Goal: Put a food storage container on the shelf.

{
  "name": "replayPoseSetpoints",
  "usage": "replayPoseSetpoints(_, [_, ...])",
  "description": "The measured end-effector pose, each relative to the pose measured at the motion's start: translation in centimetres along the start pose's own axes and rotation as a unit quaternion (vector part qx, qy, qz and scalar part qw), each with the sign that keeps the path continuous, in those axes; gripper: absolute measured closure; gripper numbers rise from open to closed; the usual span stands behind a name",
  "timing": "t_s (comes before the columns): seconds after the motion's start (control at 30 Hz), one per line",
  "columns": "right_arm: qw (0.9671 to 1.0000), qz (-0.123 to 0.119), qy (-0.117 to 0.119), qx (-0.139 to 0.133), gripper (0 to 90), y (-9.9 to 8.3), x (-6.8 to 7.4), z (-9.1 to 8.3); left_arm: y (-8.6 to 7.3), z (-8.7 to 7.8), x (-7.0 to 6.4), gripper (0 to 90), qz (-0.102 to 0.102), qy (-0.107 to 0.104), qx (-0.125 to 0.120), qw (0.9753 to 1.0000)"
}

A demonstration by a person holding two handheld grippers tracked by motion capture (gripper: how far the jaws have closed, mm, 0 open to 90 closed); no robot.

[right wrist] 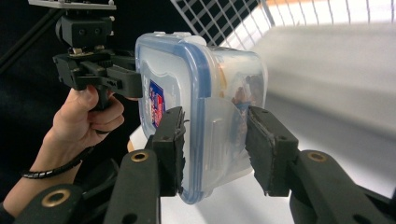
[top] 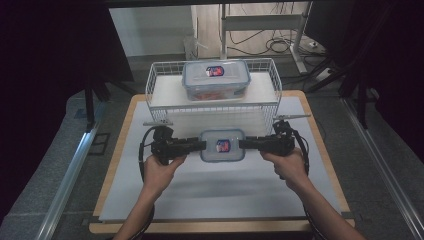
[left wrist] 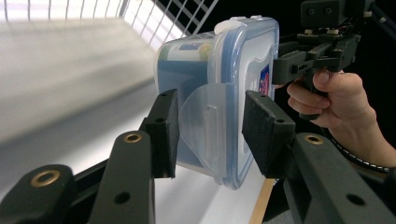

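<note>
While both hands come in from the near edge, the small container (top: 222, 145) sits between the two grippers above the white mat on the desk (top: 120, 150), just in front of the wire basket (top: 160, 82). Left gripper (top: 202, 145) grips the container's left end: its jaws straddle the side latch flap, pads close against lid and body in the left gripper view. Right gripper (top: 242, 144) does the same on the right end, jaws clamped across lid rim and wall. Container is level, blue-rimmed lid up, label visible. A larger container (top: 216, 79) of the same kind rests inside the basket, well behind.
</note>
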State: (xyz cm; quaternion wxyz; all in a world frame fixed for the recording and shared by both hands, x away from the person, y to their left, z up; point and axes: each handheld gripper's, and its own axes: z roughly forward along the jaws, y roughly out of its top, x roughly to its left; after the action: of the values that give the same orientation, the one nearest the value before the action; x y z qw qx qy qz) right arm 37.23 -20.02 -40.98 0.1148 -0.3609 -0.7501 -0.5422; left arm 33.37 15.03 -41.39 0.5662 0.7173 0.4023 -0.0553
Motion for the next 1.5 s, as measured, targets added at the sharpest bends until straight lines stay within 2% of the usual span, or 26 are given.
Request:
replayPoseSetpoints(0.17, [0.9998, -0.016, -0.003, -0.014, 57.9, 3.1, 1.4, -0.9, 2.6, -0.9, -0.9, 57.2, 0.016, 0.003, -0.007, 0.9998])
replayPoseSetpoints(0.2, [0.9998, -0.016, -0.003, -0.014, 57.9, 3.1, 1.4, -0.9, 3.1, -1.0, -1.1, 57.2, 0.018, 0.003, -0.009, 0.9998])
replayPoseSetpoints(0.5, [0.9990, -0.028, -0.006, -0.033, 57.8, 7.6, 2.7, -1.9, 8.1, -2.2, -2.0, 57.1, 0.036, 0.007, -0.016, 0.9992])
replayPoseSetpoints(0.53, [0.9988, -0.030, -0.007, -0.038, 57.8, 8.8, 3.1, -2.1, 8.7, -2.3, -2.1, 57.1, 0.034, 0.007, -0.019, 0.9992])
replayPoseSetpoints(0.57, [0.9987, -0.031, -0.007, -0.040, 57.7, 9.3, 3.2, -2.2, 10.0, -2.7, -2.3, 57.1, 0.037, 0.008, -0.020, 0.9991])
replayPoseSetpoints(0.6, [0.9987, -0.031, -0.007, -0.040, 57.7, 9.3, 3.2, -2.2, 10.0, -2.7, -2.3, 57.1, 0.037, 0.008, -0.020, 0.9991])
replayPoseSetpoints(0.63, [0.9982, -0.035, -0.009, -0.047, 57.7, 10.7, 3.6, -2.3, 11.2, -3.0, -2.3, 57.0, 0.038, 0.007, -0.023, 0.9990])
replayPoseSetpoints(0.7, [0.9981, -0.036, -0.010, -0.049, 57.6, 11.1, 3.7, -2.3, 11.8, -3.1, -2.3, 57.0, 0.037, 0.007, -0.025, 0.9990])
replayPoseSetpoints(0.77, [0.9977, -0.037, -0.012, -0.055, 57.6, 12.9, 3.9, -2.4, 12.9, -3.3, -2.1, 57.0, 0.033, 0.005, -0.031, 0.9990])
replayPoseSetpoints(0.8, [0.9977, -0.037, -0.012, -0.055, 57.6, 12.9, 3.9, -2.4, 13.4, -3.3, -1.9, 57.0, 0.030, 0.004, -0.036, 0.9989])
replayPoseSetpoints(0.87, [0.9975, -0.038, -0.015, -0.058, 57.6, 14.1, 3.9, -2.3, 14.3, -3.4, -1.5, 57.0, 0.025, 0.001, -0.041, 0.9988])
replayPoseSetpoints(0.9, [0.9973, -0.040, -0.020, -0.058, 57.6, 14.9, 3.9, -2.2, 14.8, -3.5, -1.3, 56.9, 0.021, 0.001, -0.044, 0.9988])
replayPoseSetpoints(1.0, [0.9972, -0.038, -0.021, -0.061, 57.5, 15.8, 3.7, -2.0, 15.9, -3.5, -0.6, 57.0, 0.011, -0.001, -0.051, 0.9986])
replayPoseSetpoints(1.03, [0.9974, -0.030, -0.019, -0.062, 57.5, 16.6, 3.4, -1.8, 16.2, -3.5, -0.4, 57.0, 0.009, 0.000, -0.054, 0.9985])
replayPoseSetpoints(1.17, [0.9974, -0.022, -0.016, -0.067, 57.6, 17.7, 2.8, -1.5, 17.2, -3.3, 0.5, 57.0, -0.004, 0.000, -0.063, 0.9980])
replayPoseSetpoints(1.37, [0.9975, -0.007, -0.013, -0.069, 57.6, 18.6, 1.2, -0.9, 18.0, -2.4, 1.8, 57.0, -0.025, 0.003, -0.069, 0.9973])
replayPoseSetpoints(1.43, [0.9974, 0.005, -0.008, -0.071, 57.5, 18.7, 0.3, -0.6, 18.1, -2.2, 2.0, 56.9, -0.028, 0.005, -0.069, 0.9972])
replayPoseSetpoints(1.5, [0.9973, 0.009, -0.006, -0.073, 57.5, 18.8, 0.1, -0.6, 18.3, -2.0, 2.2, 56.9, -0.030, 0.010, -0.068, 0.9972])
